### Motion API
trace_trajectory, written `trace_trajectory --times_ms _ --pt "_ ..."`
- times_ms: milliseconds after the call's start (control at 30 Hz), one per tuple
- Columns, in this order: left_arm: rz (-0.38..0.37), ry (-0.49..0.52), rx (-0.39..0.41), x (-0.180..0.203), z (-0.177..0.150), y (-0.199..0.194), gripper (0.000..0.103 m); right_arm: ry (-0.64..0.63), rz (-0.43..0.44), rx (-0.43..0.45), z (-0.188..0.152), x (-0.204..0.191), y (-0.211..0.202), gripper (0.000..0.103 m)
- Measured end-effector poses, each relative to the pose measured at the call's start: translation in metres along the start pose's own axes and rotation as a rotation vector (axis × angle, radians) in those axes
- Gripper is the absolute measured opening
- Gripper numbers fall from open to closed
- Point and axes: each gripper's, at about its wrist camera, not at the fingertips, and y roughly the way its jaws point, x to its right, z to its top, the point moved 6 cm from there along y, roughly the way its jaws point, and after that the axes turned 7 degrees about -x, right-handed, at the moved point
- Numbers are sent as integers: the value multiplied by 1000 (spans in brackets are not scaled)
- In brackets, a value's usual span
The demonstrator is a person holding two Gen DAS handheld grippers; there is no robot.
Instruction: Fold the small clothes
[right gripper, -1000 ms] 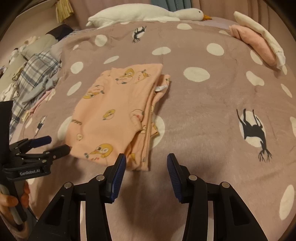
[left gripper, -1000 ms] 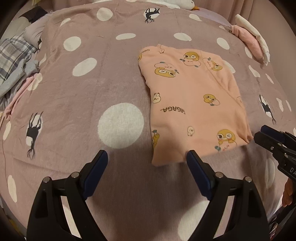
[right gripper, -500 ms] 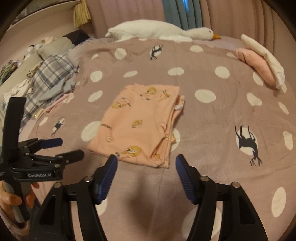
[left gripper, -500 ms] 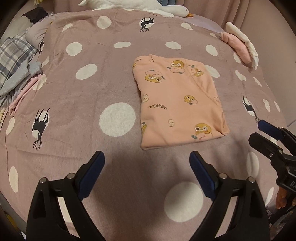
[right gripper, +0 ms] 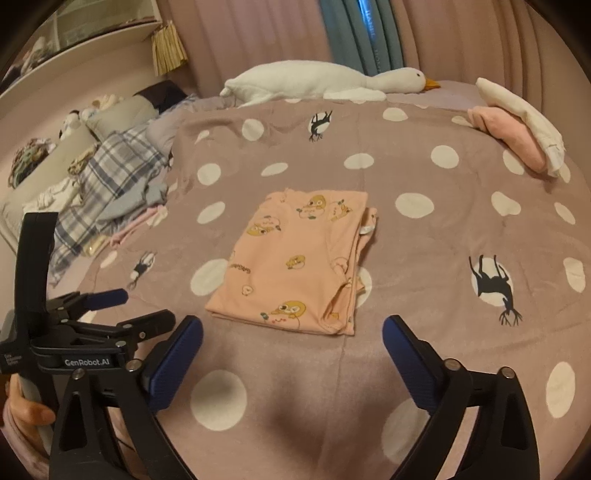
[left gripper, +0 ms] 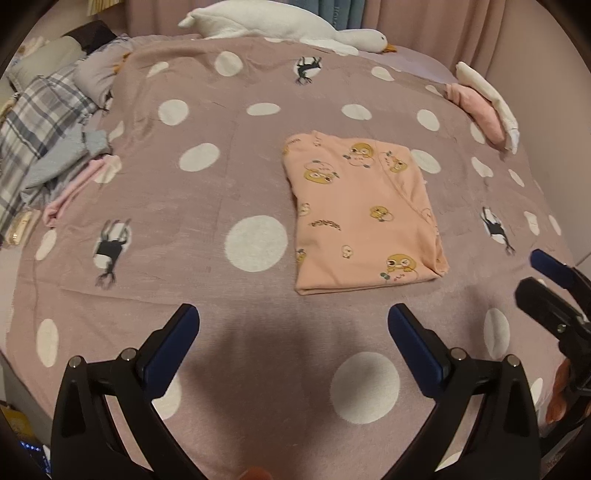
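Observation:
A peach garment with yellow cartoon prints lies folded into a flat rectangle on the spotted mauve blanket. My left gripper hangs above the blanket on the near side of the garment, its jaws still opening wide with nothing between them. My right gripper is also raised short of the garment's near edge, jaws opening wide and empty. In the left wrist view the right gripper shows at the right edge. The left gripper appears at the lower left of the right wrist view, held by a hand.
A heap of plaid and grey clothes lies along the bed's left side. A stack of folded pink and white garments sits at the far right. A white plush goose lies along the far edge, before curtains.
Both grippers have drawn up and back from the folded garment, which now looks smaller and farther. The right gripper's jaws have spread from narrow to wide; the left's widened slightly.

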Motion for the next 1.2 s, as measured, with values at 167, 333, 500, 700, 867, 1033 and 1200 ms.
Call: trace_trajectory --times_ms 167,333,500,700,867,1033,1200 --pt "59 2 -9 -3 -1 -4 102 4 -9 15 2 -2 -4 102" --pt "59 -2 -29 -3 -4 -5 102 4 -48 27 3 -2 -5 102" --pt "44 -18 -10 -4 -2 -11 103 2 -75 22 4 -2 -8 102" --pt "77 -25 28 -6 3 -19 103 -52 -85 34 5 -13 -12 102" --pt "79 -35 17 -10 3 -15 103 -34 -93 13 5 -11 -2 102" --pt "92 -35 20 -12 3 -14 103 -17 -91 -2 4 -10 2 102" --pt "96 -28 27 -13 3 -14 103 -17 -94 -3 6 -11 3 102"
